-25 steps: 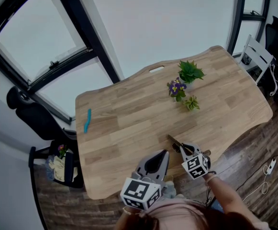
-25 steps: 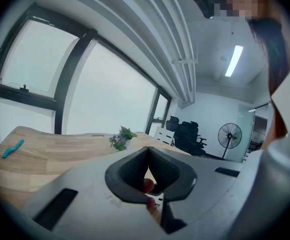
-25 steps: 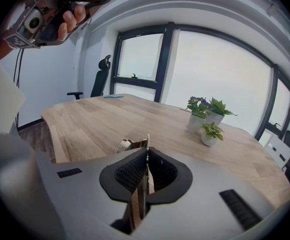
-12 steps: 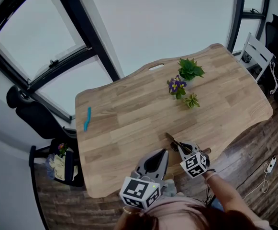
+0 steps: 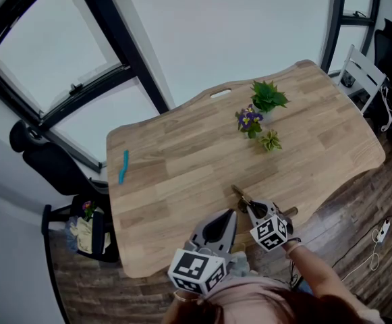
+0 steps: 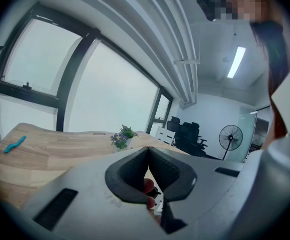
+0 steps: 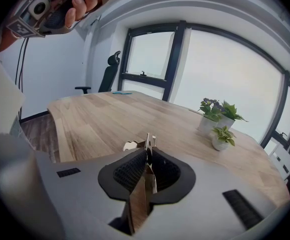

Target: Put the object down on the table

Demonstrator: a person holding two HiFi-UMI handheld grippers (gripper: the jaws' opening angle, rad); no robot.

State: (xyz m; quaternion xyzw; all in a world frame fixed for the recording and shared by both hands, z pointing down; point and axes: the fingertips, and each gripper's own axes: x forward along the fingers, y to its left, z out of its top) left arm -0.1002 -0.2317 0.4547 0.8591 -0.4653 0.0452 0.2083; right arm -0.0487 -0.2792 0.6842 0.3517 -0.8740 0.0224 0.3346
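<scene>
A thin brown wooden piece [image 7: 145, 181] stands on edge between the pads of my right gripper [image 7: 147, 151], its far end poking past the fingertips. The jaws have just been opening a little, and the pads still touch the piece. In the head view the right gripper [image 5: 247, 205] hovers low over the near edge of the wooden table [image 5: 182, 160], with the piece's tip [image 5: 237, 192] at the tabletop. My left gripper [image 5: 227, 219] waits beside it, shut with nothing between its pads [image 6: 147, 151].
Three small potted plants [image 5: 251, 121] stand at the table's far right. A blue item [image 5: 123, 169] lies near the left edge. A white chair [image 5: 361, 76] and a black office chair [image 5: 40, 154] flank the table. A hand with another device shows at upper left [image 7: 60, 9].
The right gripper has edged slightly left with the wooden piece and rolled a little. The left gripper has stayed put.
</scene>
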